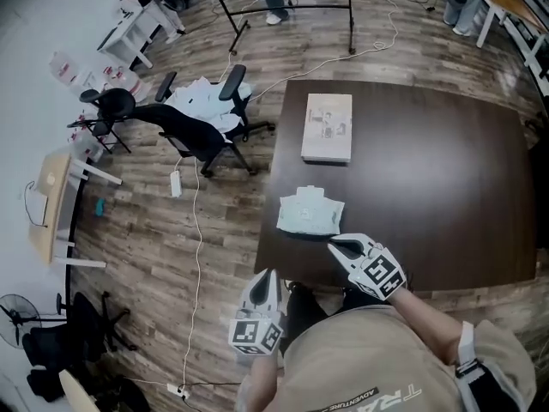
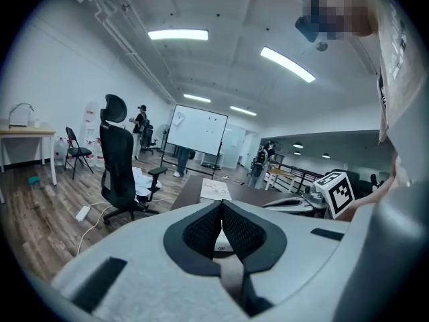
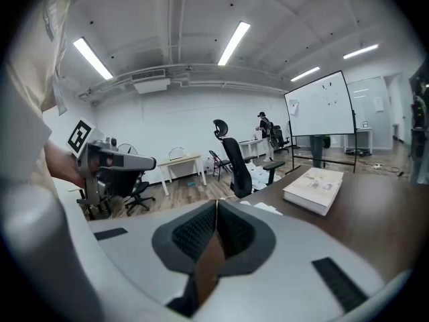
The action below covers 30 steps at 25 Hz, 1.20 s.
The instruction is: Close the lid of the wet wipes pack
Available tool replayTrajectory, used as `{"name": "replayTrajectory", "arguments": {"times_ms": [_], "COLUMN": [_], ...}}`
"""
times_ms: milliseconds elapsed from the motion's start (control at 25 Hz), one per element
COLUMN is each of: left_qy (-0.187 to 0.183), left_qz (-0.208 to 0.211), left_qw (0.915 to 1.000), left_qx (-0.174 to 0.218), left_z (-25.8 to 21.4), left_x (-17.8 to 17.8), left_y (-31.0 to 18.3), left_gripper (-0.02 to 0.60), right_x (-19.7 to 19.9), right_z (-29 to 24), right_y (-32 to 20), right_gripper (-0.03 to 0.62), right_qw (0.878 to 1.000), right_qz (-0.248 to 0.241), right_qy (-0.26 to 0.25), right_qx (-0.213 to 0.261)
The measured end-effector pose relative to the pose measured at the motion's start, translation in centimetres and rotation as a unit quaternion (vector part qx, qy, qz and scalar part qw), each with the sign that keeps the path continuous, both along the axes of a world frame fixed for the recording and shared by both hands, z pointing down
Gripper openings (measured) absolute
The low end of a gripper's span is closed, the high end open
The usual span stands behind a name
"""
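The wet wipes pack (image 1: 310, 211) is a pale green-white packet lying flat on the dark table (image 1: 446, 187), near its front left corner. A small flap shows at its far edge; whether the lid is open I cannot tell. My right gripper (image 1: 336, 245) is shut and empty, its tips just short of the pack's near right corner. My left gripper (image 1: 273, 276) hangs shut and empty off the table's front edge, below the pack. The right gripper view shows the shut pads (image 3: 201, 230) and white pack edges (image 3: 266, 208) beyond. Left gripper view: pads (image 2: 201, 230) closed together.
A white book (image 1: 327, 127) lies on the table beyond the pack, also seen as the book (image 3: 314, 190). A black office chair (image 1: 184, 127) and a cable with a power strip (image 1: 176, 183) are on the wooden floor to the left. A whiteboard stand (image 1: 292, 7) is farther off.
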State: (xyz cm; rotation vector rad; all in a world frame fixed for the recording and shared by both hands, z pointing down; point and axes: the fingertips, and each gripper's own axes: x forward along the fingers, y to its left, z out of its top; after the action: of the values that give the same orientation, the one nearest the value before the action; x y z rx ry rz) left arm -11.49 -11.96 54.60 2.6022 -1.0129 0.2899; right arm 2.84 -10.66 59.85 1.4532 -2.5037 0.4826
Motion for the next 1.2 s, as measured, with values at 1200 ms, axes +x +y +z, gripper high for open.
{"name": "replayTrajectory", "arguments": {"times_ms": [1200], "left_qy": [0.058], "left_qz": [0.327], "left_qw": [0.9433], "left_qx": [-0.016], "left_z": [0.0], "left_x": [2.6], "left_y": [-14.1], "left_gripper": [0.009], "right_x": [-0.4], "right_z": [-1.6], "right_y": [-4.7], "right_gripper": [0.015], "right_qw": [0.949], "right_qz": [0.306], "right_qy": [0.001], "right_qx": [-0.071]}}
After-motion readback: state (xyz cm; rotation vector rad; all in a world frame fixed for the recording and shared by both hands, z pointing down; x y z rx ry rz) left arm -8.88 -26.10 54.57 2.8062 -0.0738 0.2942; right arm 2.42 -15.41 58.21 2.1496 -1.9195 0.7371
